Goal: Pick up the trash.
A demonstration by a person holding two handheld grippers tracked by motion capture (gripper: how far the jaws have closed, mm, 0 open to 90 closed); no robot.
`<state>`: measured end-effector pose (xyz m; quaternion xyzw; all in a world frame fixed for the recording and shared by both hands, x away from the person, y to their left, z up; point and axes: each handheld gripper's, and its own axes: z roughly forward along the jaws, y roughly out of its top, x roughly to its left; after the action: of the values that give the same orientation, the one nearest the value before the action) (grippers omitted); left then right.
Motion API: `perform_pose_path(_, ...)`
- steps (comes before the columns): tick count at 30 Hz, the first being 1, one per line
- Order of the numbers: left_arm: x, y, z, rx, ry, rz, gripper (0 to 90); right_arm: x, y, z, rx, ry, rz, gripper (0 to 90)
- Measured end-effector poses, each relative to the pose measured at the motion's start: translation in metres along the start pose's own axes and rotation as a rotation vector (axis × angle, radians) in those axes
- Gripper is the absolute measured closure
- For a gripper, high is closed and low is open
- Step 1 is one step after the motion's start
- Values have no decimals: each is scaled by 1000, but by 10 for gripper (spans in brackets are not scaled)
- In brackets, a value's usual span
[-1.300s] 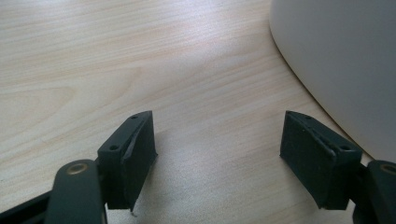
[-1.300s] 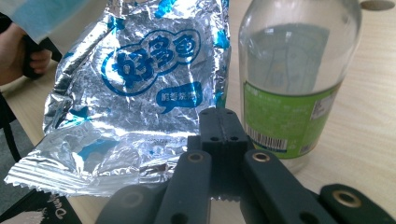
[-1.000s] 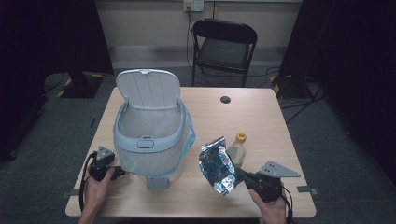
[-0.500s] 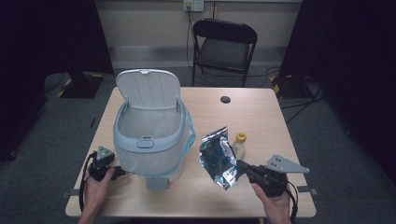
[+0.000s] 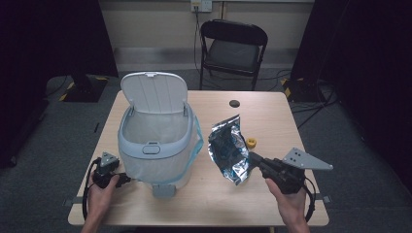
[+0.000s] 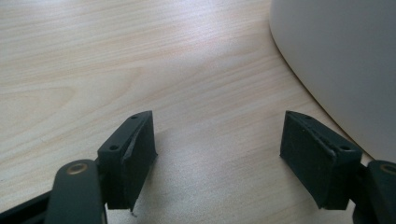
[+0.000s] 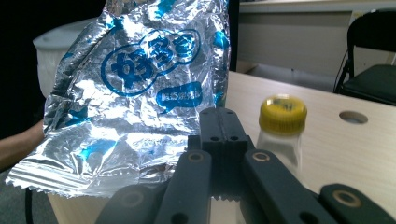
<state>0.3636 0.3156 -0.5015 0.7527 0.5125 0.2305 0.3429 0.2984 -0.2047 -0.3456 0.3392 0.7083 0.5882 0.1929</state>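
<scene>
A crinkled silver and blue foil snack bag (image 5: 227, 150) hangs above the table, right of a pale grey pedal bin (image 5: 155, 145) whose lid stands up. My right gripper (image 5: 251, 159) is shut on the bag's lower right edge. In the right gripper view the jaws (image 7: 223, 117) pinch the foil bag (image 7: 140, 88). A small bottle with a yellow cap (image 7: 282, 126) stands just behind them. My left gripper (image 5: 122, 178) rests low by the bin's front left. Its jaws (image 6: 217, 126) stand open over bare wood beside the bin's wall (image 6: 336, 60).
The bin has a white liner with a blue trim, and its pedal (image 5: 163, 190) sticks out at the front. A round cable hole (image 5: 234, 103) lies at the table's far side. A black folding chair (image 5: 233, 46) stands beyond it.
The right gripper has risen with the foil bag, which now hangs higher and farther from the tabletop. The yellow-capped bottle shows more behind it. The left gripper has stayed put.
</scene>
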Motion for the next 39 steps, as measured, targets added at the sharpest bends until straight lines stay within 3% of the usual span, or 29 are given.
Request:
perform_pose_path(18,0,0,0,1,-2,0,257,10,51,39,-80,87,-30,900)
perform_pose_path(29,0,0,0,0,-2,0,257,24,81,60,-109,137,-35,900)
perform_pose_path(39,0,0,0,0,-3,0,257,48,110,89,-109,195,-66,900)
